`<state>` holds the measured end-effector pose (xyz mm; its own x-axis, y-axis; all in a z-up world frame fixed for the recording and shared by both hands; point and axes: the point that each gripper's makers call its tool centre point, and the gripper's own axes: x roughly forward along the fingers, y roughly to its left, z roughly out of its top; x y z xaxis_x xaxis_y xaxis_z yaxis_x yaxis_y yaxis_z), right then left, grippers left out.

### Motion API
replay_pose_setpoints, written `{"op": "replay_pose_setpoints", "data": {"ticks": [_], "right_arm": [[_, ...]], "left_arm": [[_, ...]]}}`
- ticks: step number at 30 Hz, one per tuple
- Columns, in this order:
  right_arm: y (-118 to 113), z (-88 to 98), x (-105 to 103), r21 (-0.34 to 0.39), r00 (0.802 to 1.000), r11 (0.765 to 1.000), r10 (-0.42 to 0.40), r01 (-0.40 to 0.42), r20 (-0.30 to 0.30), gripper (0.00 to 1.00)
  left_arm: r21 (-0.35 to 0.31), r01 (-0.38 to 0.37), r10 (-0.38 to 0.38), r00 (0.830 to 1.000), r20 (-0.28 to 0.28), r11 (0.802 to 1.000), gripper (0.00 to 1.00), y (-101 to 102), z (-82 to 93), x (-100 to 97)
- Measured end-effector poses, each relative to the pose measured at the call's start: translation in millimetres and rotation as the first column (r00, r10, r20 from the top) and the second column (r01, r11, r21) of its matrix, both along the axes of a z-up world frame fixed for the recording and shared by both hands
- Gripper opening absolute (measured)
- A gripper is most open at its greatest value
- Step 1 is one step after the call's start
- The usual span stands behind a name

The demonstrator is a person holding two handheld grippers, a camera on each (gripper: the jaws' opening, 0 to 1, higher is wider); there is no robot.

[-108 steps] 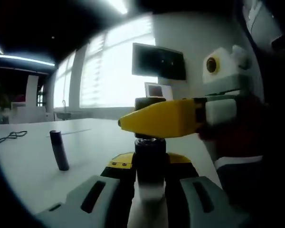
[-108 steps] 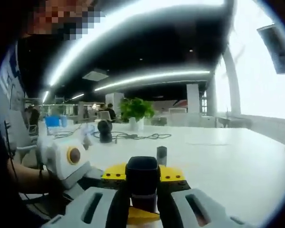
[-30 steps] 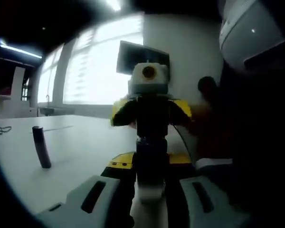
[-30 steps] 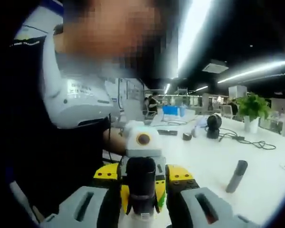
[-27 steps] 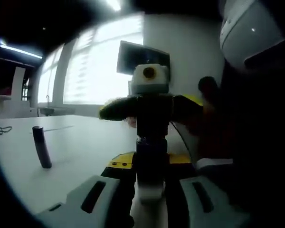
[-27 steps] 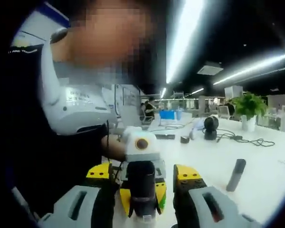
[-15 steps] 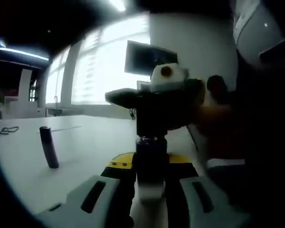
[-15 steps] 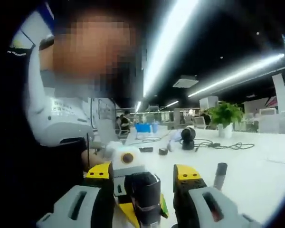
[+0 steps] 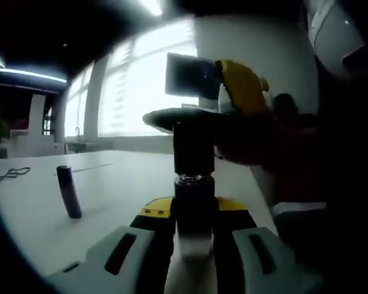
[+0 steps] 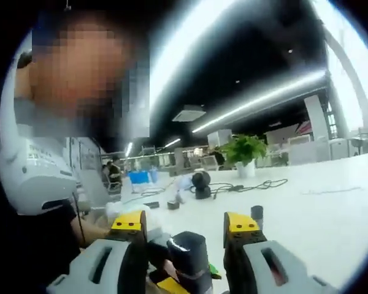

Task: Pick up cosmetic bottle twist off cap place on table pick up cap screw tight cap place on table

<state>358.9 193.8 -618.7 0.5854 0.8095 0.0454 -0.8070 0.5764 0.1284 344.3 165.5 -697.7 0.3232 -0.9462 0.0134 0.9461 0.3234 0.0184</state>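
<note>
Left gripper view has our left gripper [image 9: 194, 245] clamped on the upright bottle [image 9: 194, 211], held above the table [image 9: 110, 184], cap [image 9: 194, 147] on, while our right gripper [image 10: 185, 245] stands open around it, so we judge twisting unfinished.

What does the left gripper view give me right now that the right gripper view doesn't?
Left gripper view alone: the left gripper shut on the cosmetic bottle, the bright windows and a wall screen. Right gripper view alone: the right gripper open around the cap, a potted plant and cables. Both share: the white table, the cap and a dark tube standing on the table.
</note>
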Motion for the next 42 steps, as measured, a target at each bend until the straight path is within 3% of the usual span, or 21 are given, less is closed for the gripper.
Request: {"op": "replay_pose_setpoints", "data": {"ticks": [4, 6, 8, 11, 13, 14, 18, 23, 25, 27, 33, 36, 38, 42], "right_arm": [[7, -7.3, -7, -0.051, 0.999, 0.998, -0.041, 0.041, 0.001, 0.43], [5, -7.8, -4, -0.094, 0.993, 0.989, -0.107, 0.111, 0.048, 0.43], [5, -10.3, -3, -0.106, 0.987, 0.982, -0.152, 0.156, 0.046, 0.42], [3, -13.2, -2, -0.110, 0.974, 0.968, -0.223, 0.227, 0.047, 0.42], [-2, -23.1, 0, -0.187, 0.958, 0.940, -0.281, 0.287, 0.055, 0.41], [1, -22.7, 1, -0.184, 0.953, 0.935, -0.296, 0.302, 0.059, 0.42], [-7, -20.4, 5, -0.151, 0.906, 0.894, -0.421, 0.423, 0.045, 0.40], [-12, -26.7, 8, -0.070, 0.843, 0.846, -0.533, 0.529, -0.072, 0.36], [-19, -29.0, 8, -0.101, 0.806, 0.805, -0.591, 0.585, -0.039, 0.34], [-19, -27.3, 6, -0.113, 0.792, 0.787, -0.611, 0.607, 0.001, 0.30], [-8, -29.0, 0, -0.155, 0.789, 0.777, -0.613, 0.610, 0.032, 0.26], [-9, -28.7, 0, -0.157, 0.782, 0.769, -0.623, 0.620, 0.037, 0.22], [-13, -28.8, 0, -0.161, 0.766, 0.752, -0.642, 0.639, 0.039, 0.17], [-11, -28.5, -1, -0.178, 0.773, 0.755, -0.631, 0.632, 0.067, 0.16]], "left_arm": [[0.003, -0.001, 0.001, 1.000, -0.001, 1.000, 0.13, 0, -0.7, 0.4], [0.005, -0.001, 0.001, 1.000, -0.003, 1.000, 0.13, 0, -1.0, 0.6], [0.006, -0.001, 0.001, 1.000, -0.004, 1.000, 0.13, 0, -1.2, 0.8], [0.008, -0.001, 0.002, 1.000, -0.003, 1.000, 0.13, 0, -1.4, 1.0], [0.008, -0.002, 0.002, 1.000, -0.004, 1.000, 0.13, 0, -1.5, 1.3], [0.008, -0.003, 0.003, 1.000, -0.007, 1.000, 0.13, 0, -1.6, 1.6], [0.007, -0.004, 0.004, 1.000, -0.013, 1.000, 0.13, 0, -2.1, 2.3], [0.006, -0.002, 0.002, 1.000, -0.013, 1.000, 0.13, 0, -2.6, 2.9], [0.006, -0.001, 0.001, 1.000, -0.013, 1.000, 0.13, 0, -2.9, 2.8], [0.006, 0.000, 0.000, 1.000, -0.011, 1.000, 0.13, 1, -3.1, 2.8], [0.007, 0.003, -0.003, 1.000, -0.006, 1.000, 0.13, 0, -3.7, 2.9], [0.007, 0.006, -0.006, 1.000, -0.006, 1.000, 0.13, 0, -4.0, 2.6], [0.008, 0.007, -0.007, 1.000, -0.003, 1.000, 0.13, 0, -4.0, 2.4], [0.007, 0.010, -0.010, 1.000, -0.004, 1.000, 0.13, 1, -4.6, 2.0]]}}
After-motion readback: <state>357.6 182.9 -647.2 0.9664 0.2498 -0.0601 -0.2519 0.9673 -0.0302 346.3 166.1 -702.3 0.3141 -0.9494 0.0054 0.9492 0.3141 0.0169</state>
